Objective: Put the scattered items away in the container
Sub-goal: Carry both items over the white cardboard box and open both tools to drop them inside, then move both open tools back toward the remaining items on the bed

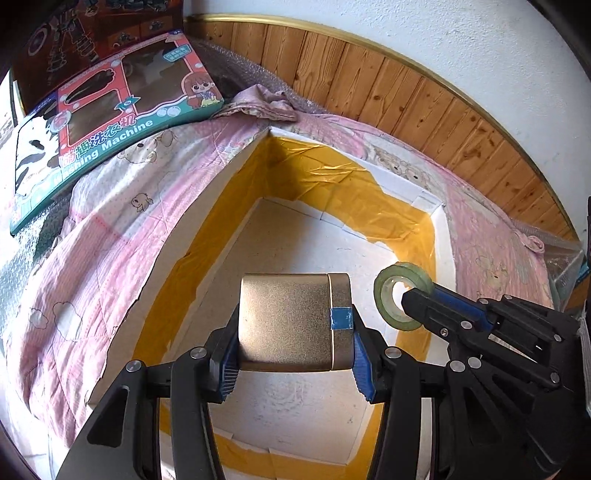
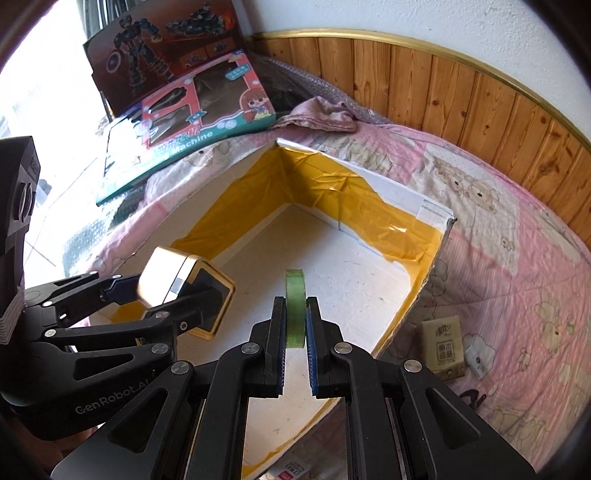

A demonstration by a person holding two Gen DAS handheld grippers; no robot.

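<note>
Over the foam box (image 1: 441, 236), left hand-held gripper (image 1: 293, 341) clamps a gold case (image 1: 288, 321); right hand-held gripper (image 2: 295, 325) pinches a tape roll (image 2: 294, 306)

white wall (image 1: 443, 33) above gold-trimmed wood panelling (image 1: 406, 96), pink quilt (image 2: 517, 266)

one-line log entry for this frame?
phase: both over box | left claw: shut on gold case | right claw: shut on tape roll | box floor: bare | tissue pack: on quilt outside box
</note>
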